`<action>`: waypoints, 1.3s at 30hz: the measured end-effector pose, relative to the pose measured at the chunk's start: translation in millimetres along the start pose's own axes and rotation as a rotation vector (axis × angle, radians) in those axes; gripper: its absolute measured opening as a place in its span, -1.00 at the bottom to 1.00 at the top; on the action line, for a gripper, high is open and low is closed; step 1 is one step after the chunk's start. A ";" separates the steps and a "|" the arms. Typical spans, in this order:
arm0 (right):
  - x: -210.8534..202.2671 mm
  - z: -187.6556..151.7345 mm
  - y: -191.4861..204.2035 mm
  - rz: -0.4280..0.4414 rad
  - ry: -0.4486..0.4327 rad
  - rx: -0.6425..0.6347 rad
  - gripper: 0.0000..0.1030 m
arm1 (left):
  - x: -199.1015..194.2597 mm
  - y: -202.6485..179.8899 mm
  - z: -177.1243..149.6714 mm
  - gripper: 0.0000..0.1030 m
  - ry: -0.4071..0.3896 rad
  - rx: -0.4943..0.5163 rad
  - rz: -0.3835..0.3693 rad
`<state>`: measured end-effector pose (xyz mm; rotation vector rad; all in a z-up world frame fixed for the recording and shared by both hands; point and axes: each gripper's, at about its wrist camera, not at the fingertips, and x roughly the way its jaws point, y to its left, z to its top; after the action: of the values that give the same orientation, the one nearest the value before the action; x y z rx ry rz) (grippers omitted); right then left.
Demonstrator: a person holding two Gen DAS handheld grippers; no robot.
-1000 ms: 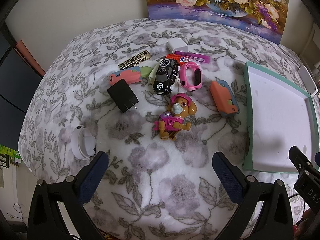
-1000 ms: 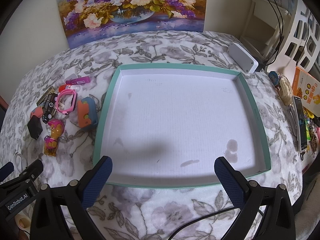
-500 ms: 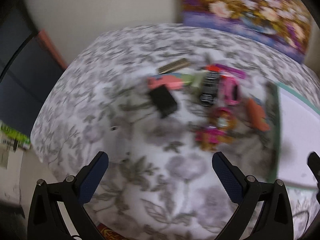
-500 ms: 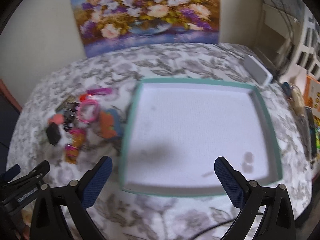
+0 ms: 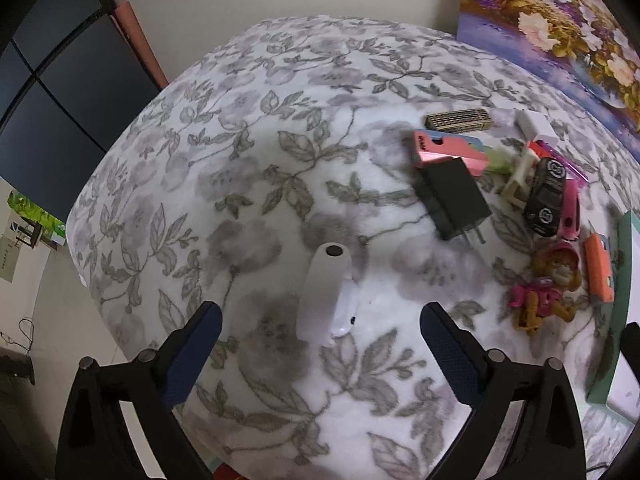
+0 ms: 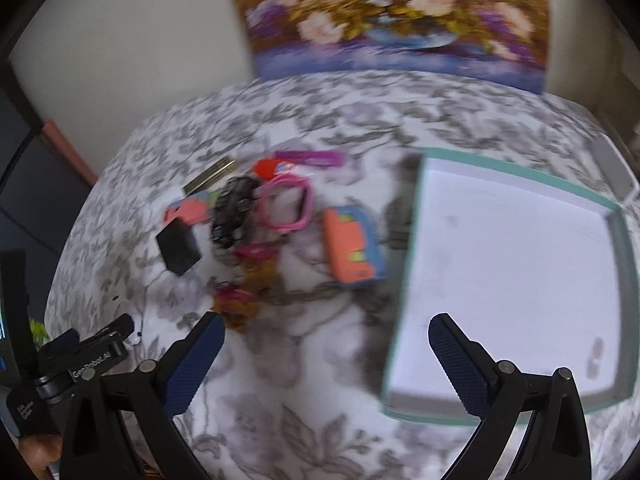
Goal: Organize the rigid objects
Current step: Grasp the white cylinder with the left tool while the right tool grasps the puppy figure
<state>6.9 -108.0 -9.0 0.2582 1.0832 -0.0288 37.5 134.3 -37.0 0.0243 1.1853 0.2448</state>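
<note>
A white oblong device [image 5: 326, 296] with a black dot lies on the flowered cloth. My left gripper [image 5: 320, 320] straddles it; the jaws are closing, and the pads stand clear of it on both sides. To its right lies a pile: black charger [image 5: 452, 200], pink case [image 5: 448, 152], black toy car [image 5: 546, 200], pink watch [image 5: 570, 212], puppy figure [image 5: 548, 288] and an orange-blue toy [image 5: 598, 272]. My right gripper [image 6: 326, 328] is open over bare cloth between the puppy figure [image 6: 240, 300] and the teal-rimmed tray [image 6: 408, 264]. Nothing is between its fingers.
A flower painting [image 5: 560, 20] leans on the back wall. The cloth drops off at the table's left edge [image 5: 92, 240], with dark panels [image 5: 48, 100] beyond. A gold patterned bar [image 5: 458, 120] lies behind the pile. The tray's white floor [image 6: 512, 280] holds no objects.
Both views have swung left. The white device, earlier at the far left, now lies between the left fingers, which stand slightly closer together. In the right view the tray has slid right and the pile is nearer.
</note>
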 end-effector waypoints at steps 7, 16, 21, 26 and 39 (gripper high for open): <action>31.0 4.4 28.0 0.016 0.055 -0.055 1.00 | 19.1 2.0 2.2 0.53 0.032 0.019 -0.033; 67.7 7.1 46.6 0.004 0.116 -0.074 1.00 | 41.8 6.5 4.0 0.09 0.068 0.030 -0.060; 84.4 5.9 58.9 -0.022 0.135 -0.110 1.00 | 44.3 3.8 6.1 0.05 0.050 0.057 -0.069; 99.9 5.6 61.9 -0.059 0.147 -0.121 1.00 | 44.9 4.0 6.0 0.02 0.039 0.064 -0.081; 111.9 8.8 76.0 -0.126 0.113 -0.182 1.00 | 44.6 5.7 3.4 0.01 0.029 0.058 -0.084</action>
<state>78.6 -24.7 -88.4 0.0280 1.2058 -0.0286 55.3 149.1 -75.7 0.0220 1.2188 0.1367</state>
